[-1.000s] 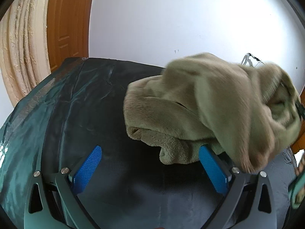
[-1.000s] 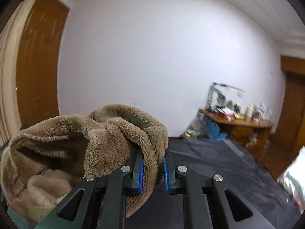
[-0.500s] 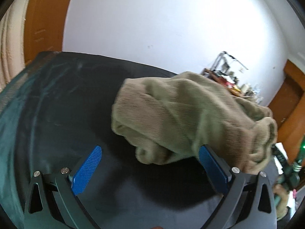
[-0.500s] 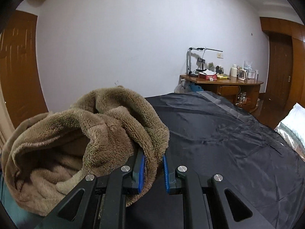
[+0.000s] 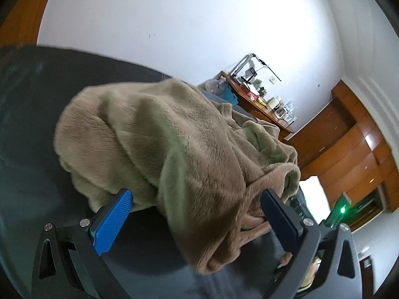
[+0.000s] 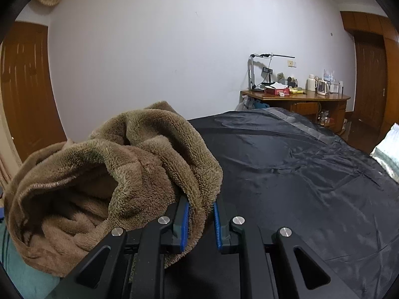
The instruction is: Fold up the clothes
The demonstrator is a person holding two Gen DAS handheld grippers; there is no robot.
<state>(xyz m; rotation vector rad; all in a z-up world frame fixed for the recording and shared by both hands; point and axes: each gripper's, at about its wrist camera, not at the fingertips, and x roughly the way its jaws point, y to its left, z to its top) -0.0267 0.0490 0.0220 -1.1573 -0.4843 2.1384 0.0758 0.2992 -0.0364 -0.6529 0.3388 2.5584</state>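
A brown fleece garment [image 5: 174, 149] lies bunched on a bed under a dark sheet [image 5: 30, 124]. My left gripper [image 5: 197, 214] is open, its blue pads wide apart, with a hanging fold of the garment between them and neither pad pressing it. In the right wrist view the same fleece garment [image 6: 99, 182] is heaped at the left. My right gripper [image 6: 200, 216] is shut on an edge of it, the fabric pinched between the blue pads. The other gripper shows at the right edge of the left wrist view, mostly hidden by cloth.
The dark sheet [image 6: 299, 169] spreads smooth to the right. A wooden desk [image 6: 294, 99] with a lamp, kettle and small items stands by the white wall. Wooden doors [image 6: 25, 87] flank the room. A white pillow [image 6: 386, 154] lies at the far right.
The left wrist view has swung right and closed in on the garment, which now hangs between the open pads. The right gripper came down with the fleece, still pinching it.
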